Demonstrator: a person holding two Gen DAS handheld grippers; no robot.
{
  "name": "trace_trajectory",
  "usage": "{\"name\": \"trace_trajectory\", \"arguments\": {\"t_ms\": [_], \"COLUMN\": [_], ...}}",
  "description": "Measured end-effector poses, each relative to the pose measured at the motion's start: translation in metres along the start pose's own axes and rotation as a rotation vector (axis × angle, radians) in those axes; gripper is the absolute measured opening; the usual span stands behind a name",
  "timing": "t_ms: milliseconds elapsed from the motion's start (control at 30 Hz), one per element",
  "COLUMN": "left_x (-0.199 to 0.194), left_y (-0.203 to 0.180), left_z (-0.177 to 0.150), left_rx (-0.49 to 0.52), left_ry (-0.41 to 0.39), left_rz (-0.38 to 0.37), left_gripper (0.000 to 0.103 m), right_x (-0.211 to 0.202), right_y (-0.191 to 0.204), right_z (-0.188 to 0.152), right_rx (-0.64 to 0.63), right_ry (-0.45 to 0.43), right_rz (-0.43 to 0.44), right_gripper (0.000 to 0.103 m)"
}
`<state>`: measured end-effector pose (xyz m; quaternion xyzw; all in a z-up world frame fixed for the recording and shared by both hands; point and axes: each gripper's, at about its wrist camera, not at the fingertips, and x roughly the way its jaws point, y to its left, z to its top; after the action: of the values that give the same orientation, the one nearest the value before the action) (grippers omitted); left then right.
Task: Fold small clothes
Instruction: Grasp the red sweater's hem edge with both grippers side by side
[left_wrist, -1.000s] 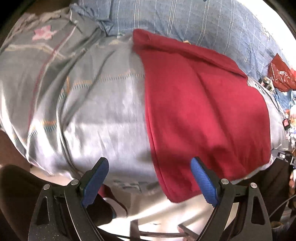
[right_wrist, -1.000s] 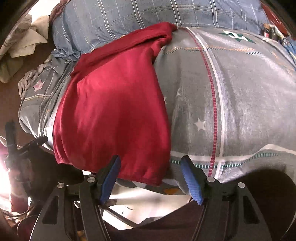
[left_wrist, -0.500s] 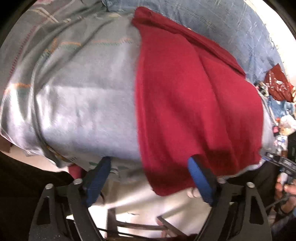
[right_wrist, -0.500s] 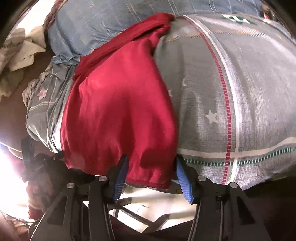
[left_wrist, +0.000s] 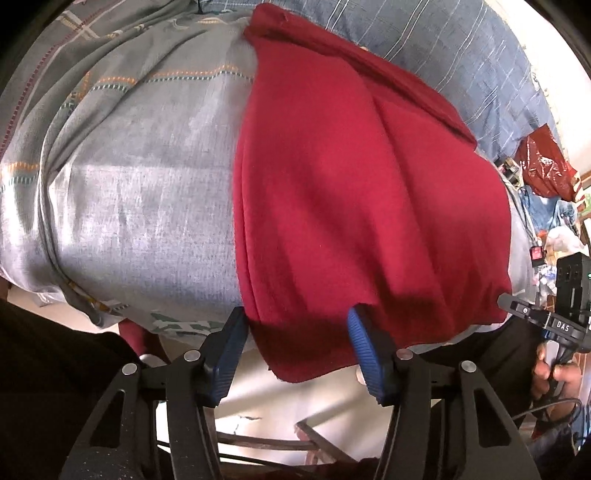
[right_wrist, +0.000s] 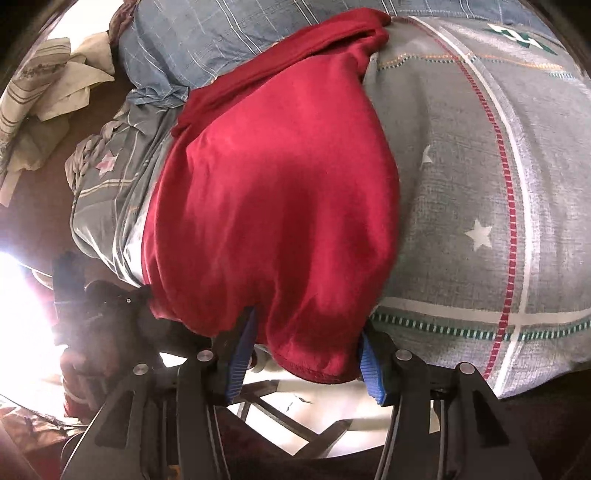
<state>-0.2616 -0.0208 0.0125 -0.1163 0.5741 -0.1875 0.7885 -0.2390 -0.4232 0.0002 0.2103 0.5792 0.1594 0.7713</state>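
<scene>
A red cloth (left_wrist: 351, 192) lies spread on a bed covered by a grey patterned sheet (left_wrist: 140, 184), its near hem hanging over the bed's front edge. My left gripper (left_wrist: 295, 336) is open, its blue pads either side of the cloth's near left corner. In the right wrist view the same red cloth (right_wrist: 273, 206) hangs over the edge. My right gripper (right_wrist: 304, 341) is open around the cloth's near right corner, the hem drooping between the jaws. The right gripper also shows at the left wrist view's right edge (left_wrist: 554, 325).
A blue checked blanket (left_wrist: 424, 48) lies behind the cloth. A red plastic bag (left_wrist: 543, 166) and clutter sit at the far right. Crumpled pale cloths (right_wrist: 44, 99) lie on the floor to the left. A metal frame (right_wrist: 295, 417) shows below the bed edge.
Both grippers moved forward to the bed's front edge and narrowed. The cloth's hanging corners now sit between the jaws of each gripper.
</scene>
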Motion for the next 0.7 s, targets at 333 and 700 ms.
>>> {"name": "trace_trajectory", "arguments": {"t_ms": [333,700], "left_x": [0.017,-0.035], "left_y": [0.002,-0.013], "left_z": [-0.005,-0.008], "left_rx": [-0.037,0.062], "left_ry": [0.058,-0.042], "left_rz": [-0.055,-0.071], "left_gripper": [0.038,0.008], "right_x": [0.005,-0.024], "right_y": [0.005,0.021], "right_z": [0.002,0.002], "right_rx": [-0.026,-0.094], "right_ry": [-0.033,-0.11], "right_rz": [-0.031,0.022], "right_gripper": [0.038,0.012]}}
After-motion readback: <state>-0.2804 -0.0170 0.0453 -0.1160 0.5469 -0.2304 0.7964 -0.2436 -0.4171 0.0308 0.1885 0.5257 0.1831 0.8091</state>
